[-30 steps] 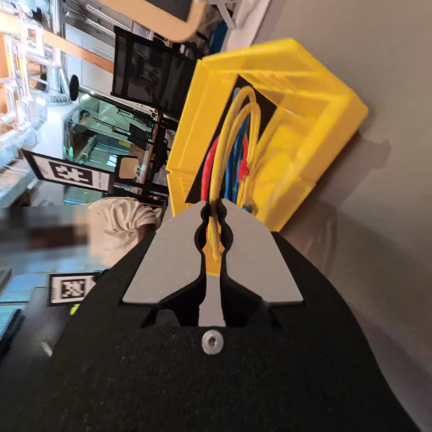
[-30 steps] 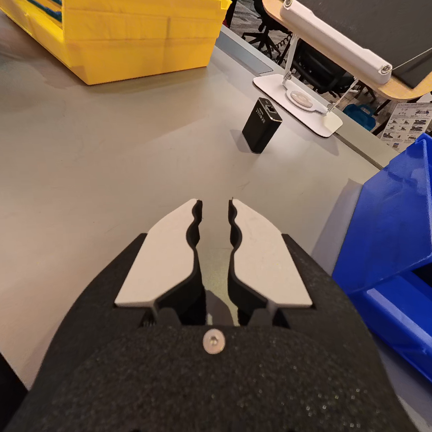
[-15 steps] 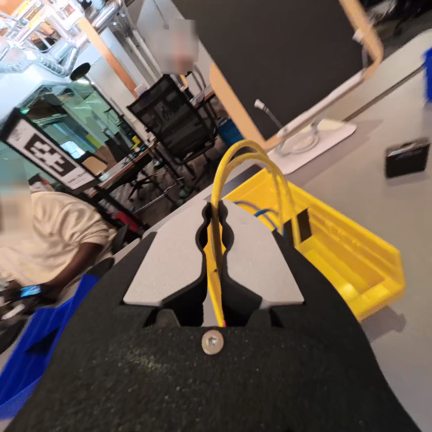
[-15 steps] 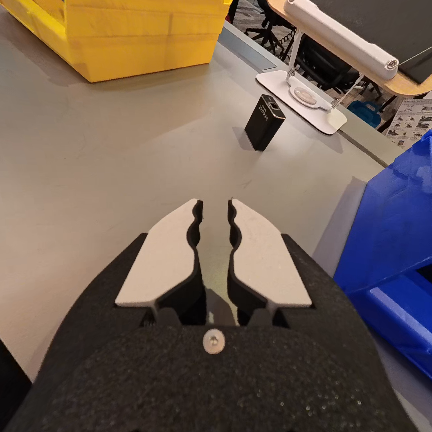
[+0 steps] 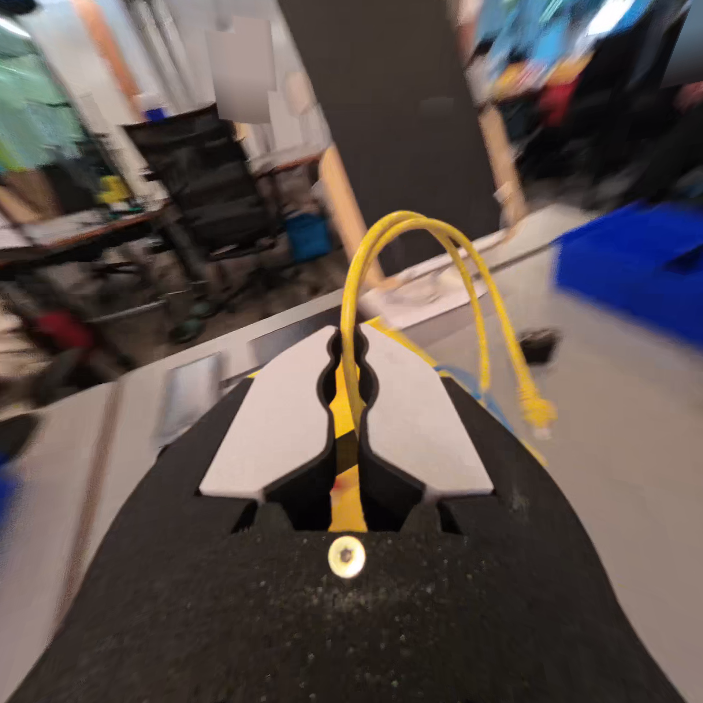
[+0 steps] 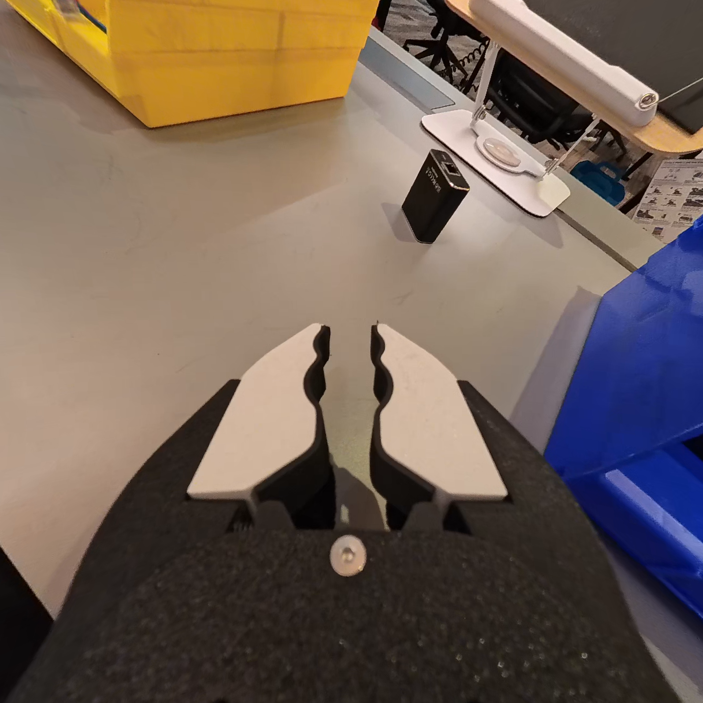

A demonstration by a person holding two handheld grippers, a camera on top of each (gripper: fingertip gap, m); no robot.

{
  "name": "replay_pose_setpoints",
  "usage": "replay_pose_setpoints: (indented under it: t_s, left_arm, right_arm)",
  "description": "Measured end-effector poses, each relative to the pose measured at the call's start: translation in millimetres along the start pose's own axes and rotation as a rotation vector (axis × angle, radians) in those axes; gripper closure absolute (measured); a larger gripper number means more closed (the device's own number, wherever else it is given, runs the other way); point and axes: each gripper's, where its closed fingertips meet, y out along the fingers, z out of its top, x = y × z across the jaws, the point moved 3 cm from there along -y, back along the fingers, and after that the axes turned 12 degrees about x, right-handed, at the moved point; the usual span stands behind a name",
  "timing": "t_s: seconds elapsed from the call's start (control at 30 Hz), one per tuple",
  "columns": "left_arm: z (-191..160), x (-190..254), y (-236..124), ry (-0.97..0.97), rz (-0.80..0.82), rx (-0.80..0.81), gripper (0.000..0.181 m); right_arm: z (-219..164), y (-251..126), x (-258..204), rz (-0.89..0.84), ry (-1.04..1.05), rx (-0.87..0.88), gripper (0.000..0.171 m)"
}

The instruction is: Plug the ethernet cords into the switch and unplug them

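1. Closest in, the left gripper [image 5: 349, 334] is clamped tight on a yellow ethernet cord [image 5: 395, 224]. The cord is folded, so both strands arch up out of the tips and droop to the right, and one plug [image 5: 534, 409] dangles free in the air.
2. Big change: a second ago that cord was half buried in the yellow bin [image 6: 236, 57] with the red and blue ones; now it's clear of the bin and out over the grey table [image 6: 114, 247]. The left view is smeared with motion blur, so it looks mid-swing.
3. The right gripper [image 6: 350, 331] hasn't really budged. Its jaws are a little apart with nothing between them, parked low over the table.
4. Further out, the switch [image 6: 433, 205], a small black box, stands on the table just in front of a white stand base [image 6: 494, 159], one port facing up. Blue bin [image 6: 627, 380] off to the right.
5. So I'd say the pick is done and next is getting a plug lined up. Tricky bit: the grip is mid-cord, not on the plug, so a regrip is probably needed, maybe by that idle gripper.
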Motion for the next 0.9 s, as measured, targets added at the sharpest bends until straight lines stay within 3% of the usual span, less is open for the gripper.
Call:
replay_pose_setpoints:
  t_s: [0.07, 0.13, 0.2, 0.5, 0.57, 0.73, 0.9]
  left_arm:
    - [-17.6, -7.4, 3.4, 0.147, 0.047, -0.101, 0.176]
    - [-29.9, -9.3, 4.9, 0.124, 0.054, -0.151, 0.175]
    - [-38.5, -16.1, 2.8, 0.221, 0.089, -0.203, 0.176]
    - [-53.3, 11.1, -4.3, 0.515, -0.117, -0.319, 0.176]
    - [-59.3, 13.5, -7.6, 0.623, -0.166, -0.364, 0.176]
    - [-72.4, -4.8, -11.1, 0.976, -0.109, -0.556, 0.175]
    - [-71.6, 1.4, -7.1, 0.980, -0.127, -0.561, 0.176]
  right_arm:
    - [0.0, -0.2, -0.2, 0.001, -0.001, 0.000, 0.150]
    - [-0.4, -0.4, -0.4, 0.001, -0.004, -0.003, 0.150]
    - [-0.4, -0.3, -0.6, 0.000, -0.006, -0.005, 0.150]
    - [-1.4, 0.5, -2.6, 0.005, -0.021, -0.015, 0.150]
    - [-1.7, 0.8, -3.1, 0.006, -0.026, -0.018, 0.150]
    - [-2.6, 1.5, -4.5, 0.008, -0.039, -0.028, 0.150]
    - [-2.6, 1.8, -5.7, 0.011, -0.048, -0.031, 0.150]
